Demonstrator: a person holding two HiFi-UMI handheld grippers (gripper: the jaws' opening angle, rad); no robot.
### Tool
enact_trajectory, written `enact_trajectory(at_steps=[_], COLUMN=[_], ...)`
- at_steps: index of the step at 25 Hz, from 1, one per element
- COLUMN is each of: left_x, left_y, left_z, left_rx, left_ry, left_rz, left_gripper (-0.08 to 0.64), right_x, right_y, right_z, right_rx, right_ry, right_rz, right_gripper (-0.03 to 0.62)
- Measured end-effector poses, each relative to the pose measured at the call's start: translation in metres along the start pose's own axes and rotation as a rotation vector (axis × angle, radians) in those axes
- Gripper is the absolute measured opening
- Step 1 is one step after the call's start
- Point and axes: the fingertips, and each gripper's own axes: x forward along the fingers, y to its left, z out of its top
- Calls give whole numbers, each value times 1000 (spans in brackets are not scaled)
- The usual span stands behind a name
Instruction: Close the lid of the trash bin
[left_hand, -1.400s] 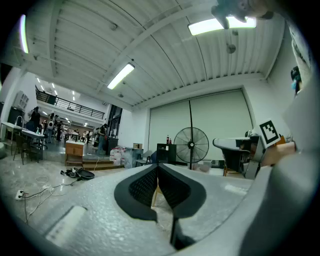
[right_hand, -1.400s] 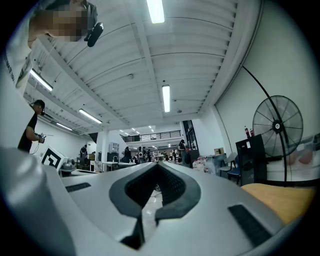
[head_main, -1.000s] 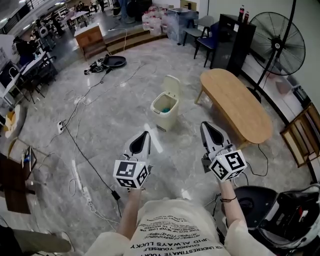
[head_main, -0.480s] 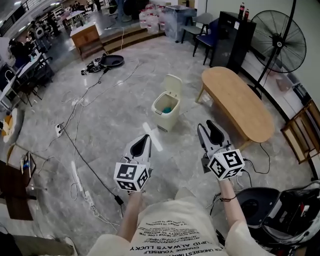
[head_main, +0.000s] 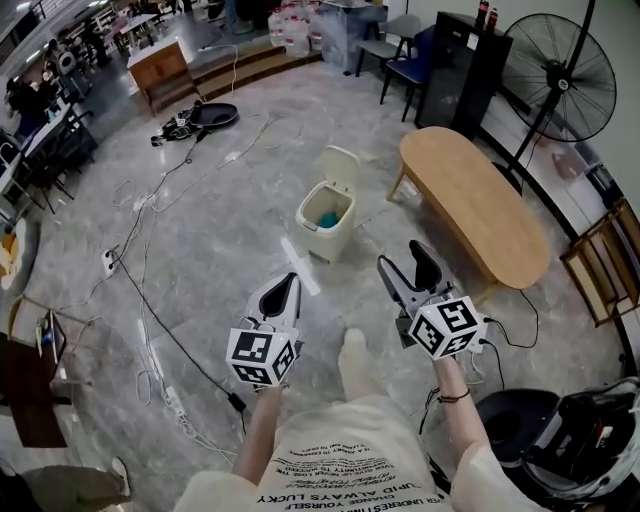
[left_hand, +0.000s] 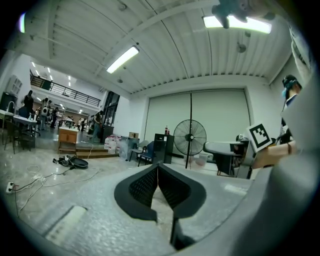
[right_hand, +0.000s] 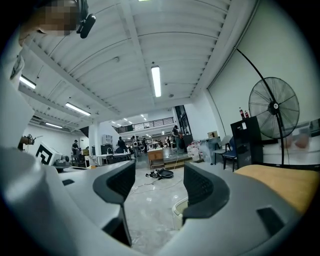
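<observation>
Inside open trash bin (head_main: 322, 241): blue thing (head_main: 327, 218).

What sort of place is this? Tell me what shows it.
Probably a large open workshop or studio hall: loose cables across the polished stone floor, a big pedestal fan, a railed mezzanine.

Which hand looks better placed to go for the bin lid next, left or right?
Probably the right. The right tool has just been opening its jaws, holding nothing, and its view shows the trash bin straight ahead. The left tool is shut; the lid stands open.
</observation>
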Motion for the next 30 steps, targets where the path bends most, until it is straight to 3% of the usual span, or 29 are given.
enact_trajectory(at_steps=[19,30], left_x=[198,242], left_y=[65,120], left_z=[12,0], left_rx=[-38,-79], left_ry=[58,112], left_rz=[42,141], left_gripper=[23,23], right_x=[164,243], right_y=[-144,-179], right_z=[-12,-41], right_rx=[92,127], right_ry=[103,183], right_rz=[33,85], right_gripper=[287,287])
